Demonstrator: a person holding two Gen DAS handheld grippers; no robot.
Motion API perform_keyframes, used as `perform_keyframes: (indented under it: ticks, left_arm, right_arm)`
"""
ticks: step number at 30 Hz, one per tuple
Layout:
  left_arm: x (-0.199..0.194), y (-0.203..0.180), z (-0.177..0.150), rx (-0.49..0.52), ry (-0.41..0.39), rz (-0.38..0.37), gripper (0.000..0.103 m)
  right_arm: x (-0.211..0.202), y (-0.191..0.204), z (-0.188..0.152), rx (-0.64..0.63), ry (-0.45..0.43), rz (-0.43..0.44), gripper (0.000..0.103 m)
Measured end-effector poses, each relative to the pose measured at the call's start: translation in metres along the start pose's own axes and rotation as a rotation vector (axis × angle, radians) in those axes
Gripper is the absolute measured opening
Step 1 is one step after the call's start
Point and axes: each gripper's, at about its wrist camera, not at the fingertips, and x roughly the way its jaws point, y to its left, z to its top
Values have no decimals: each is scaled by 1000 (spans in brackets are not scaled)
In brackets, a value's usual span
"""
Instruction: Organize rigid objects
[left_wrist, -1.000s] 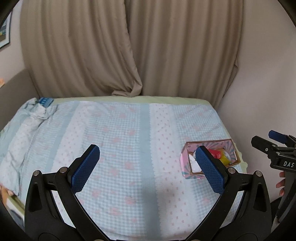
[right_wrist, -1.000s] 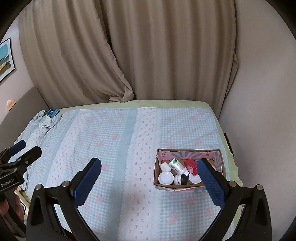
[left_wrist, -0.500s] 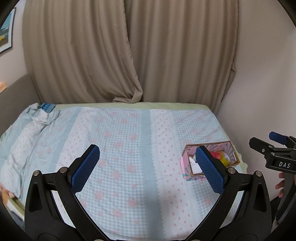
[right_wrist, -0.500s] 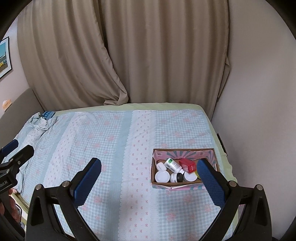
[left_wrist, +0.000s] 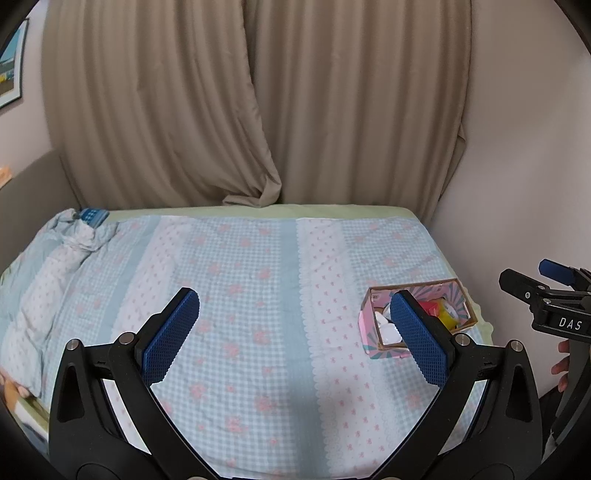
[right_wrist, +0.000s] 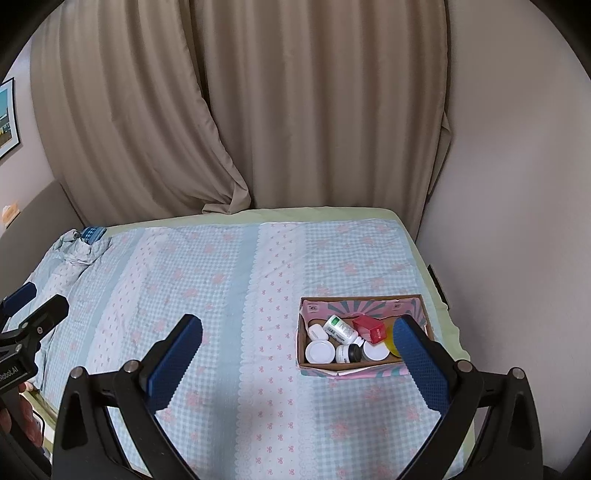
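A pink patterned cardboard box (right_wrist: 417, 304) sits on the right side of the bed. It holds a white bottle with a green label (right_wrist: 340, 328), a red box (right_wrist: 369, 328), several white jars (right_wrist: 320, 351) and a yellow item (right_wrist: 391, 348). The box also shows in the left wrist view (left_wrist: 365, 325). My right gripper (right_wrist: 297, 356) is open and empty, above the bed in front of the box. My left gripper (left_wrist: 293, 330) is open and empty, left of the box. Each gripper shows at the edge of the other's view.
The bed has a blue checked quilt (right_wrist: 207, 280) with pink flowers. A bunched sheet (right_wrist: 74, 251) and a small blue packet (right_wrist: 92, 232) lie at the far left corner. Beige curtains (right_wrist: 295, 110) hang behind. A wall (right_wrist: 517, 221) borders the right side.
Both grippers have pulled back and risen slightly, so the bed and box look smaller and further away. Both stay open and empty.
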Motion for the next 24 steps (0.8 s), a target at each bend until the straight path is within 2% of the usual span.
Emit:
perform_keyframes:
  ticks: [24]
  left_arm:
    - [2,-6,2,26,-8,-4,103]
  right_arm:
    - [-4,-7,3,14,-10,-8,103]
